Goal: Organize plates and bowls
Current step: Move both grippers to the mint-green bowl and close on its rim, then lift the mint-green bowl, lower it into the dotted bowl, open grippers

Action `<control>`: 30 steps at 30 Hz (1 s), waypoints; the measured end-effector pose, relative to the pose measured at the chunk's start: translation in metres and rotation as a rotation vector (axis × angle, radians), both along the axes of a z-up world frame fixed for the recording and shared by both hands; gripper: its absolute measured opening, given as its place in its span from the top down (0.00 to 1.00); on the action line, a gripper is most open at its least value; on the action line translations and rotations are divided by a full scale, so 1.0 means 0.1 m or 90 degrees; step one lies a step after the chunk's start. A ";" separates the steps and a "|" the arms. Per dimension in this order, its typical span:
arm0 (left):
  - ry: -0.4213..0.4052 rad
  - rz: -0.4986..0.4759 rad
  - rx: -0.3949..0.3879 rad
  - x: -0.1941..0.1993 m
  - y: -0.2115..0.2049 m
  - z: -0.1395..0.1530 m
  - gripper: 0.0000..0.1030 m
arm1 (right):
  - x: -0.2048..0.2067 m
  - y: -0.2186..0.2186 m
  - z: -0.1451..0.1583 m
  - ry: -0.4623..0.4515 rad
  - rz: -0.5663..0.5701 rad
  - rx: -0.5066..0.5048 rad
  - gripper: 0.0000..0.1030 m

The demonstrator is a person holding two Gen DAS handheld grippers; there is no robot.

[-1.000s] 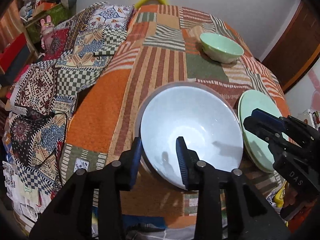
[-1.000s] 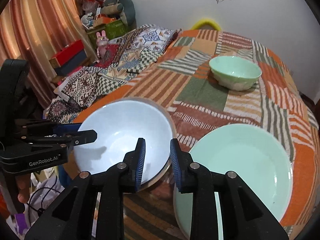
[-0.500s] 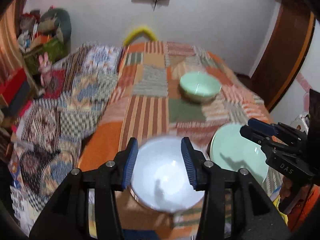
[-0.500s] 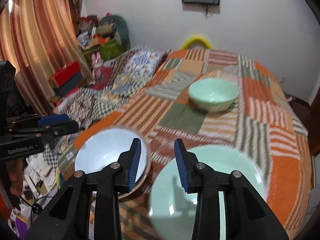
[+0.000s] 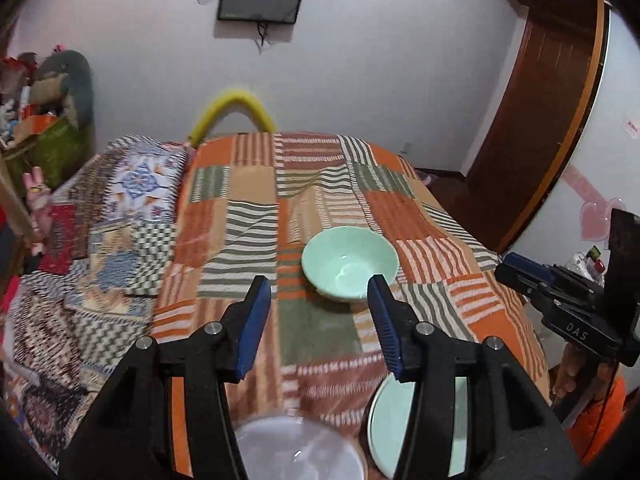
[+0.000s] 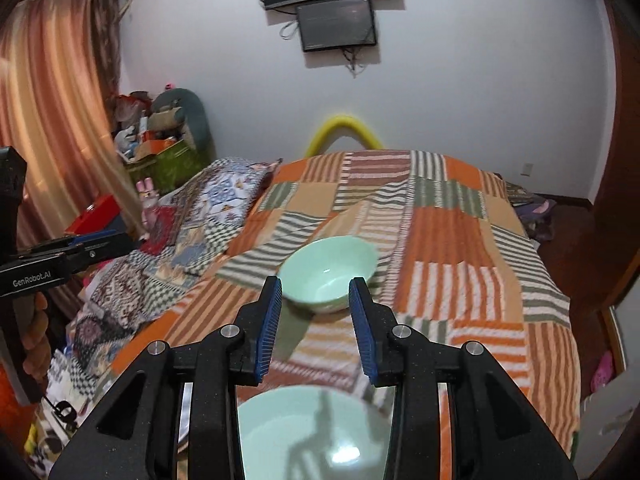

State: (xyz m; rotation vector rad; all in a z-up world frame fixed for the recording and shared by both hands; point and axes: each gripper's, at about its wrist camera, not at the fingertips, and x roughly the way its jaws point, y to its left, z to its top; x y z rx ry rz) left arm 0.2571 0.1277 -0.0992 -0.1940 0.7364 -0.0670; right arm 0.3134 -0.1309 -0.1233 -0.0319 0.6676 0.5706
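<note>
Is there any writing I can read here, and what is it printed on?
"DAS": on the right gripper, seen from the left wrist.
"GenRobot.AI": on the left gripper, seen from the right wrist.
Small pink sticker on the white panel at far right: too blurred to read.

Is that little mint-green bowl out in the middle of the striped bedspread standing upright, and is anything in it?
Upright and empty: the mint-green bowl rests on its base with its mouth up, its smooth inside bare.

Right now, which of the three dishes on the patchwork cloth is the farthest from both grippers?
The small green bowl out in the middle of the cloth. The white bowl and the green plate lie at the near edge.
</note>
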 end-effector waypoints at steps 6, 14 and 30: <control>0.043 -0.007 -0.006 0.63 0.08 -0.40 0.53 | 0.45 -0.02 -0.27 0.042 -0.012 -0.002 0.69; 0.113 -0.026 -0.026 1.28 0.17 -1.08 0.76 | 0.86 0.14 -0.68 0.099 0.004 -0.022 0.69; 0.190 -0.081 -0.009 1.65 -0.08 -1.70 0.85 | 1.21 0.35 -1.15 0.178 0.042 -0.046 0.69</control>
